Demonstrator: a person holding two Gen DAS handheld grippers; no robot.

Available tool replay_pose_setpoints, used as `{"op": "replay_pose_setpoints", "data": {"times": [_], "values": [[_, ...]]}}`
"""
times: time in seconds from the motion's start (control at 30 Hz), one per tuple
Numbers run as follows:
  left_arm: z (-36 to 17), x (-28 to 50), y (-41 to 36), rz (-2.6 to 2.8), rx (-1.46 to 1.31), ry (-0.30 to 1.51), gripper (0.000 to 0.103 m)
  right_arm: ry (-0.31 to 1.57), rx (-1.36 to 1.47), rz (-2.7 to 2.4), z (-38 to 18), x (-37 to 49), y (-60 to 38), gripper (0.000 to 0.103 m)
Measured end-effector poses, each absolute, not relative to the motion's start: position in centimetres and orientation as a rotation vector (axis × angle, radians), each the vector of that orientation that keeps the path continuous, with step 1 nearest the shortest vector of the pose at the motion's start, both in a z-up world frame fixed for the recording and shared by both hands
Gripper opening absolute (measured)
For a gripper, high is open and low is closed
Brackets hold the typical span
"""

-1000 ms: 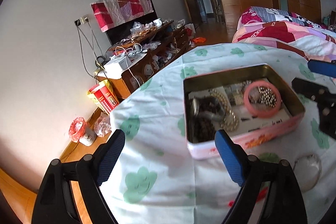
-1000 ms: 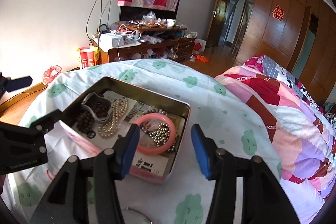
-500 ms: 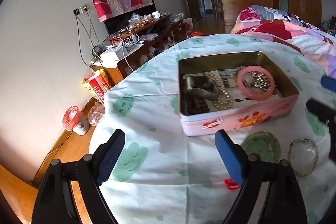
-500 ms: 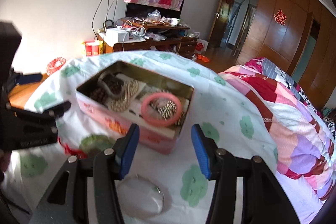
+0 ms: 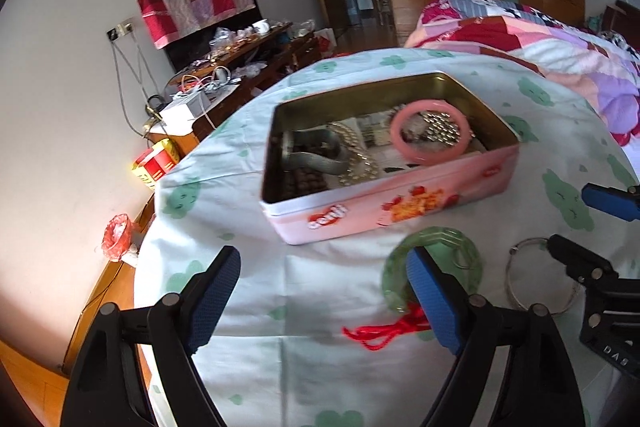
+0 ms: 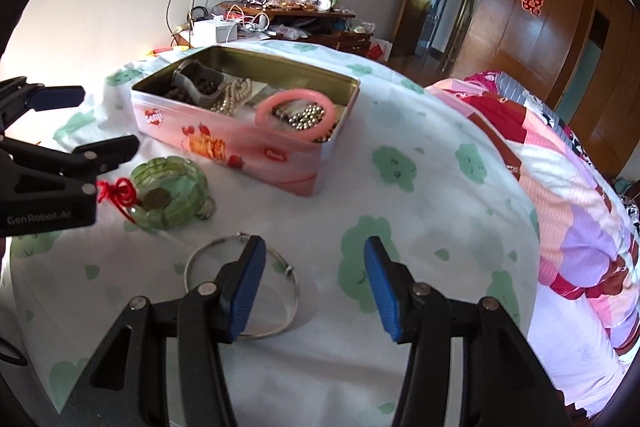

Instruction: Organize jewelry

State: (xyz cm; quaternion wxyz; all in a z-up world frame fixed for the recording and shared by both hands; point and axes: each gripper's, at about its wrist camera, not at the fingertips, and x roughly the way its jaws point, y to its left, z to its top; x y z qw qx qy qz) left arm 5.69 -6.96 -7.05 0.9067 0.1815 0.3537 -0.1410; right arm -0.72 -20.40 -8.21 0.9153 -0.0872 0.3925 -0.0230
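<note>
A pink tin box (image 5: 400, 205) (image 6: 224, 147) stands open on the table and holds a pink bangle (image 5: 430, 135) (image 6: 298, 115), pearl and bead strands and a grey bangle (image 5: 316, 153). A green jade bangle (image 5: 436, 267) (image 6: 172, 193) with a red cord lies in front of the box. A thin silver bangle (image 5: 540, 279) (image 6: 244, 283) lies beside it. My left gripper (image 5: 324, 293) is open and empty above the cloth, its right finger over the jade bangle. My right gripper (image 6: 314, 285) is open and empty, its left finger over the silver bangle.
The table wears a white cloth with green clouds (image 6: 400, 227). A bed with a patchwork quilt (image 6: 560, 167) lies to the right. A cluttered wooden TV cabinet (image 5: 224, 83) stands by the far wall. A red bin (image 5: 116, 237) stands on the floor at left.
Both grippers have drawn back and away from the box, both still open. The jade bangle and the silver bangle have come into view in front of the box.
</note>
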Motion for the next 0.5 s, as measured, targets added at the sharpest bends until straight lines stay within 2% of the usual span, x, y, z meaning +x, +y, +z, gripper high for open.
{"op": "replay_pose_setpoints", "data": {"times": [0.17, 0.33, 0.47, 0.5], "values": [[-8.3, 6.3, -7.6, -0.326, 0.373, 0.782, 0.058, 0.819, -0.174, -0.033, -8.7, -0.9, -20.3, 0.053], [-9.7, 7.1, -8.0, -0.368, 0.359, 0.838, 0.044, 0.835, -0.158, -0.024, -9.3, -0.7, -20.5, 0.053], [-10.0, 6.9, -8.4, -0.414, 0.36, 0.846, 0.007, 0.849, -0.144, -0.002, -9.9, -0.7, -20.5, 0.048], [-10.0, 6.7, -8.4, -0.414, 0.362, 0.839, 0.007, 0.85, -0.143, 0.013, -9.9, -0.8, -20.4, 0.04]]}}
